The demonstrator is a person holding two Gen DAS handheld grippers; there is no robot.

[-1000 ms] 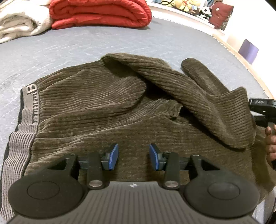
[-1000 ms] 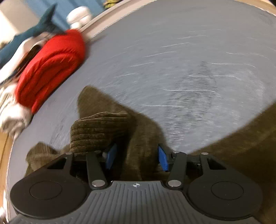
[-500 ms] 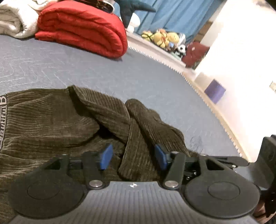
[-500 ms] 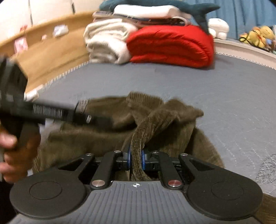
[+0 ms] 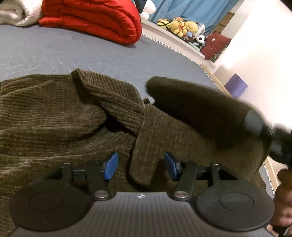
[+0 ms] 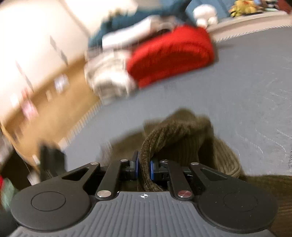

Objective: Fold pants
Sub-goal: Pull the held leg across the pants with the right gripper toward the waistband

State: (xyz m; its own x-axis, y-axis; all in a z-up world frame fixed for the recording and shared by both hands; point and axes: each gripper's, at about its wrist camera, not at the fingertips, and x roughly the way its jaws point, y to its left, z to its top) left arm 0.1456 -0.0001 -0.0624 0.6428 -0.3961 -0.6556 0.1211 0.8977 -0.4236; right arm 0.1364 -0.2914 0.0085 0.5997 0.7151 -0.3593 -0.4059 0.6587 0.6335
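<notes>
Brown corduroy pants (image 5: 54,113) lie rumpled on the grey-blue bed (image 5: 91,54). My left gripper (image 5: 140,167) is open low over them. A folded edge of the cloth lies between its blue pads (image 5: 110,168), and neither pad presses on it. In the right wrist view my right gripper (image 6: 144,167) is shut on a ridge of the pants (image 6: 178,131) and holds it off the bed. From the left wrist view the right gripper (image 5: 264,131) shows as a blur at the right, with a lifted pant leg (image 5: 191,105) hanging from it and a hand (image 5: 282,200) below.
A folded red quilt (image 5: 94,20) and a white blanket (image 5: 16,12) lie at the bed's far end. Plush toys (image 5: 178,23), a dark red cushion (image 5: 215,45) and a purple box (image 5: 235,85) sit past the bed's right edge. A wooden board (image 6: 54,87) runs along the other side.
The right gripper shut on a pant leg, then rose and rolled with it. The left gripper's jaws widened and it swung right toward the leg end.
</notes>
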